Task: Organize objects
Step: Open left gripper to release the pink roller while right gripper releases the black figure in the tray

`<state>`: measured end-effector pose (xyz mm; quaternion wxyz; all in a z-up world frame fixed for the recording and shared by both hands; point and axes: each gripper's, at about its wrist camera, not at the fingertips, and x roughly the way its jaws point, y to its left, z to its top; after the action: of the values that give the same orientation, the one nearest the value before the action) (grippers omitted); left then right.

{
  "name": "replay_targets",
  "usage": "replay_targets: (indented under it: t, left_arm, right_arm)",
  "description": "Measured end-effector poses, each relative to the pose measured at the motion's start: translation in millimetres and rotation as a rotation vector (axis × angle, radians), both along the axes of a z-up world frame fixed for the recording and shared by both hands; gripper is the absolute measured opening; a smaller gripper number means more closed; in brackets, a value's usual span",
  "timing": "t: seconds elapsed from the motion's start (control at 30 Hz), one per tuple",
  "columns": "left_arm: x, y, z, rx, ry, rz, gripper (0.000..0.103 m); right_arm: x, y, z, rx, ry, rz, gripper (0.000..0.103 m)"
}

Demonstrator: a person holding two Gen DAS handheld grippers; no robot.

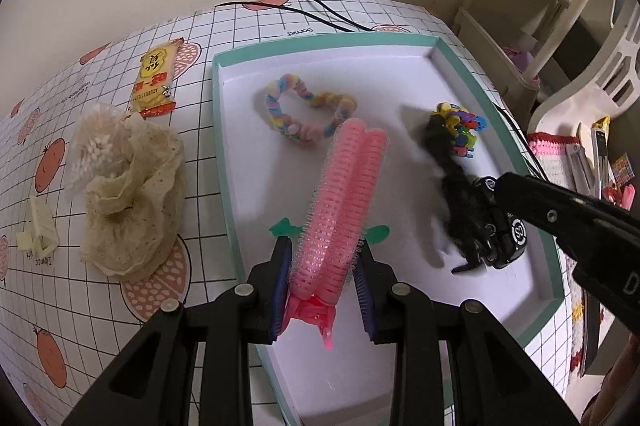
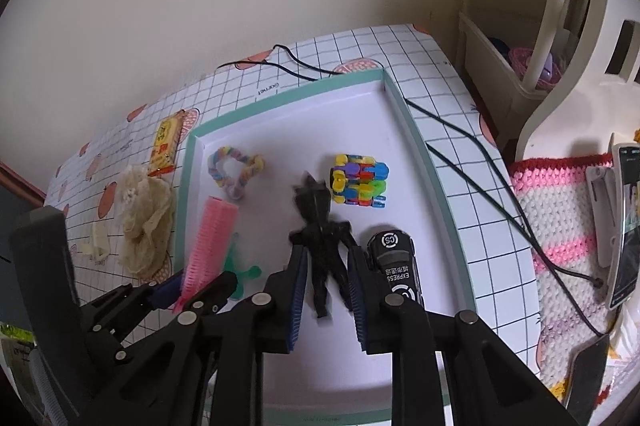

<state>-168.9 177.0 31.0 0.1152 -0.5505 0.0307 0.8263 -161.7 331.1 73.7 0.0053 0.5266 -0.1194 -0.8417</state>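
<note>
Covering the table (image 1: 248,22) is a white cloth with black squares and orange fruit pictures. A plain cream wall stands behind it. Off to the right of both grippers are a white shelf (image 2: 560,26) and a pink and white knitted mat (image 2: 560,210).

A big flat tray (image 1: 460,66) with a green rim sits on the table, right in front of both grippers. Inside it, ahead of the left gripper (image 1: 324,270), lies a fuzzy rainbow loop (image 1: 308,110). A block toy of many colors (image 2: 360,182) sits ahead of the right gripper (image 2: 326,282). A black car (image 2: 396,262) is just to the right of the right gripper, touching its finger.

The left gripper squeezes a pink hair roller clip (image 1: 344,206) over the tray. A green shape (image 1: 284,226) lies on the tray under it. The right gripper is closed on a black fuzzy thing (image 2: 320,226), which looks blurry.

Left of the tray, on the cloth, lie a cream lace scrunchie (image 1: 132,194), a small cream clip (image 1: 38,230) and a yellow snack pack (image 1: 156,82). Black cords (image 2: 480,154) run over the table.
</note>
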Motion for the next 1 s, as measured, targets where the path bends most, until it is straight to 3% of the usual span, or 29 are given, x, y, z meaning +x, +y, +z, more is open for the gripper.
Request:
replay_targets:
  t: [0.33,0.47,0.8,0.83,0.9,1.0]
  left_arm:
    - [-3,0,-4,-0.003,-0.006,0.001,0.033]
    - [-2,-1,-1,0.008,-0.002,0.002,0.048]
    - [-3,-8,16,0.011,0.041,0.03,0.051]
    - [-3,-10,18,0.012,0.046,0.033,0.052]
    - [-3,-14,22,0.014,0.06,0.047,0.066]
    - [-4,-21,28,0.02,0.077,0.075,0.066]
  right_arm:
    - [-2,1,-4,0.006,-0.01,-0.007,0.022]
    - [-3,3,-5,0.009,-0.016,-0.011,0.022]
    - [-2,6,-4,0.024,-0.013,-0.022,0.023]
    - [-3,6,-3,0.025,-0.013,-0.026,0.023]
    - [-2,7,-3,0.03,-0.013,-0.03,0.023]
    - [-2,7,-3,0.04,-0.013,-0.033,0.023]
